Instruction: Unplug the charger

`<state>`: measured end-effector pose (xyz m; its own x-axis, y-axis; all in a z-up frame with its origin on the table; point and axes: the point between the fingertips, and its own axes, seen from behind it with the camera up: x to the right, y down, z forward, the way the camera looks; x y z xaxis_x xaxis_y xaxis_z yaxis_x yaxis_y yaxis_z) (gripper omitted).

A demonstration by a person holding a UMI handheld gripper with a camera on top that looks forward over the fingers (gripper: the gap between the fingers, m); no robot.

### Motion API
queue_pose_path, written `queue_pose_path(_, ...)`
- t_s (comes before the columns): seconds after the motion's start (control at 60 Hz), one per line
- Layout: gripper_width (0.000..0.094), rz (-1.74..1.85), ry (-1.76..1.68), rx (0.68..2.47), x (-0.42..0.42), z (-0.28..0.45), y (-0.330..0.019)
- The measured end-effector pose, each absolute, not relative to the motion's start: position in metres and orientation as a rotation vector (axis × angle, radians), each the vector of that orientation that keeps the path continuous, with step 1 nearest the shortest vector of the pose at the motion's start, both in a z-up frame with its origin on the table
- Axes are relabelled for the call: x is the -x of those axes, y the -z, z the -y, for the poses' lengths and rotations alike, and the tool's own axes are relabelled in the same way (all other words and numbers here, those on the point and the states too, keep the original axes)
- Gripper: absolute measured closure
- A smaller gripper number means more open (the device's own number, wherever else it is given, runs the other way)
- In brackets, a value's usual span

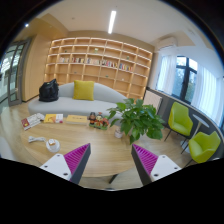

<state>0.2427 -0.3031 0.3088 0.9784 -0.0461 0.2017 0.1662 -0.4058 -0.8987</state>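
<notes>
1. Gripper: the two fingers stand spread wide apart, nothing between them. Purple pads face each other across an empty gap.
2. Just beyond the fingers: a round wooden table. To the left of the fingers a small white object lies on it with something pink beside it; possibly a charger or cable, but I cannot tell.
3. Mid-table: a potted plant ahead and slightly right; books or papers spread on the far left side.
4. Beyond the table: green chairs on the right, a pale sofa with a yellow cushion and a dark bag.
5. Far wall: wooden shelving; windows to the right.
6. Task thing: no charger or socket can be identified with confidence from here.
7. Step judged: search or approach; the unplugging has not begun.
8. Next move calls for locating the plug, then bringing the spread fingers square to either side of its body before closing.
</notes>
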Motion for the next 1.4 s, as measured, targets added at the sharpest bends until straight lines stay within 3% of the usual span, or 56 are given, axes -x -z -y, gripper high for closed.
queue_pose_path(0.267, 0.008, 0.093, 0.243, 1.979, -0.251, 0.308, -0.29)
queue_pose_path(0.45, 0.0085, 0.153, 0.17, 2.013, -0.215, 0.31, -0.227)
queue_pose_path(0.667, 0.0082, 0.297, -0.094, 2.044, -0.087, 0.292, -0.132)
queue_pose_path(0.883, 0.0083, 0.332, -0.243, 1.977, 0.024, 0.215, -0.089)
queue_pose_path(1.067, 0.0089, 0.256, -0.246, 1.956, 0.061, 0.146, -0.063)
queue_pose_path(1.233, 0.0247, 0.235, -0.251, 1.948, 0.079, 0.115, -0.044)
queue_pose_path(1.317, 0.0387, 0.228, -0.24, 1.923, 0.083, 0.109, -0.044)
queue_pose_path(1.35, 0.0517, 0.212, -0.19, 1.918, 0.075, 0.104, -0.043)
queue_pose_path(1.4, 0.0545, 0.204, -0.188, 1.922, 0.074, 0.104, -0.043)
